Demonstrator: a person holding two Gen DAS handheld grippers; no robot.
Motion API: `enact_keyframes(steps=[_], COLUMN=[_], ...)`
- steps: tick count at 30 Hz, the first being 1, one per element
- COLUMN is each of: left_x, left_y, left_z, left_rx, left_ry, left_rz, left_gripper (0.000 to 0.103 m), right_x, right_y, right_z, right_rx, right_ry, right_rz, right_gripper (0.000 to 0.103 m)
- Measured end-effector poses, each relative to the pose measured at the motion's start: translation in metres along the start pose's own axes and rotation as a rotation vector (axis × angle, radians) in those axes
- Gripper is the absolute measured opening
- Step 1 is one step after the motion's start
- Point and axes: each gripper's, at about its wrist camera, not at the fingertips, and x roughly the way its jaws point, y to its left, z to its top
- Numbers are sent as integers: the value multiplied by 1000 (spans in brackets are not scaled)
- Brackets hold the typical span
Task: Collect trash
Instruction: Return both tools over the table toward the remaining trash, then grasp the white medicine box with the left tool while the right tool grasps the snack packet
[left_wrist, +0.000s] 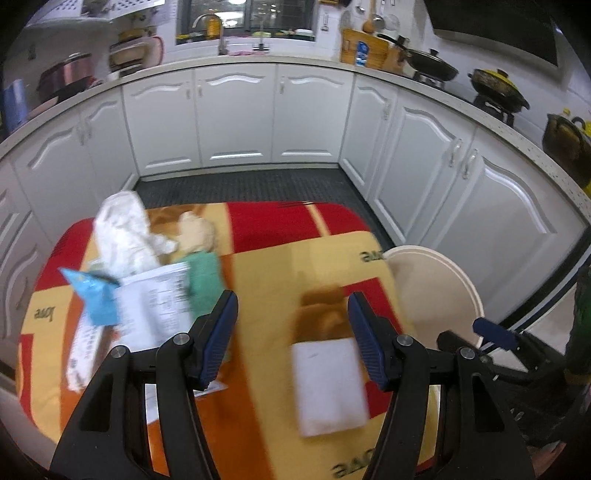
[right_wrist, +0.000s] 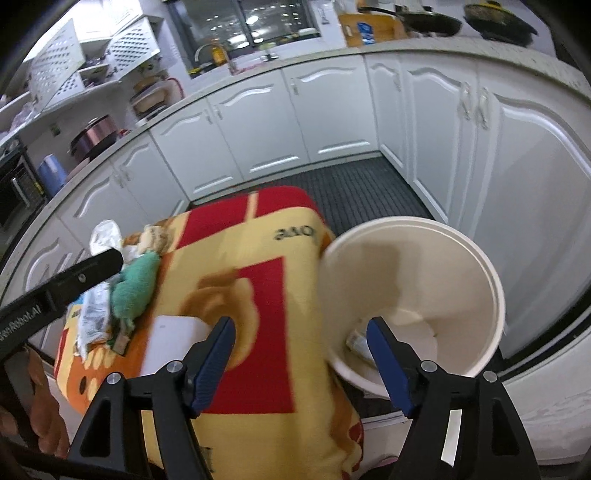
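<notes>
Light, soft litter – a crumpled white bag (left_wrist: 123, 236), a green cloth (left_wrist: 205, 282), a blue wrapper (left_wrist: 94, 299) and printed paper (left_wrist: 155, 306) – lies heaped at the far left of the red-and-yellow blanket (left_wrist: 266, 266), best pinched by a loose fold; a white pad (left_wrist: 328, 384) lies nearer; left gripper (left_wrist: 291, 332) and right gripper (right_wrist: 301, 354) hang with jaws apart and empty, the white bin (right_wrist: 480, 280) at right

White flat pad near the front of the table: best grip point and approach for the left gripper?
Take the white flat pad across its short width, coming down from above; it lies flat on the blanket, so the long side edges are the only faces to pinch. The left gripper is open and empty just above it.
</notes>
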Motion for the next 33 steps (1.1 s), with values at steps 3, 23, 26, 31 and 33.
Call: enact_keyframes(steps=[3,23,26,31,33], left_x=[-7,-19,-9,12,21], left_y=[25,215,226,235,239], left_z=[-6,-64,-65,-60,-58], left_rx=[-24,-267,-276,-233,-228], left_ry=[6,91,107,126,153], left_rz=[26,140,122,95,82], left_gripper=[61,61,61,61,61], right_x=[3,48,58,84,94], right_y=[18,165,187,220,228], right_z=[2,9,9,10,11], right_rx=[-19,-201,-240,-299,-316], right_ry=[1,108,127,172,185], right_rz=[30,237,242,240,225], right_gripper=[72,81,82,82,83])
